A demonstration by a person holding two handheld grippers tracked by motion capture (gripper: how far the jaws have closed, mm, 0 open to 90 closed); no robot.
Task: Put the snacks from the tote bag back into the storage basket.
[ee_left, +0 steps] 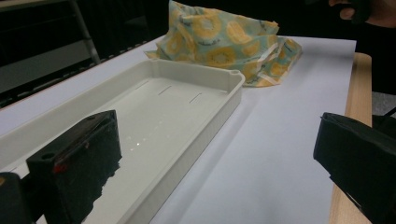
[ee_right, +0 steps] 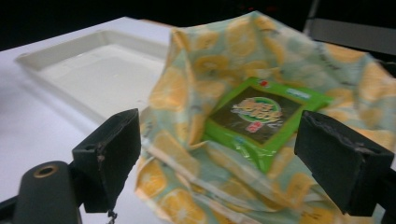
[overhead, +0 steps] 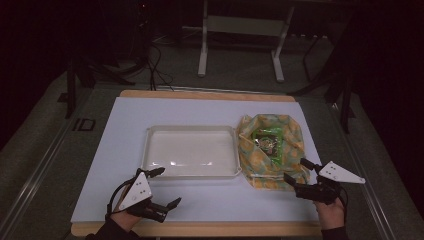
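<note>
An empty white tray (overhead: pixel 150 150) lies in the middle of the white board (overhead: pixel 125 120). To its right sits a rumpled bag with a yellow citrus print (overhead: pixel 295 140), its mouth open on a green snack packet (overhead: pixel 268 141). My left gripper (overhead: pixel 166 187) is open near the tray's front left corner, with nothing between its jaws. My right gripper (overhead: pixel 298 170) is open at the bag's front edge. In the right gripper view the bag (ee_right: pixel 187 93) and green packet (ee_right: pixel 261 116) lie just ahead between the jaws. The left gripper view looks along the tray (ee_left: pixel 196 74) toward the bag (ee_left: pixel 224 42).
The board rests on a wooden tabletop (overhead: pixel 200 229) whose front edge runs just behind my hands. Beyond the table are a dark floor, cables (overhead: pixel 155 70) and the legs of a white frame (overhead: pixel 202 55). Bare board lies left of and in front of the tray.
</note>
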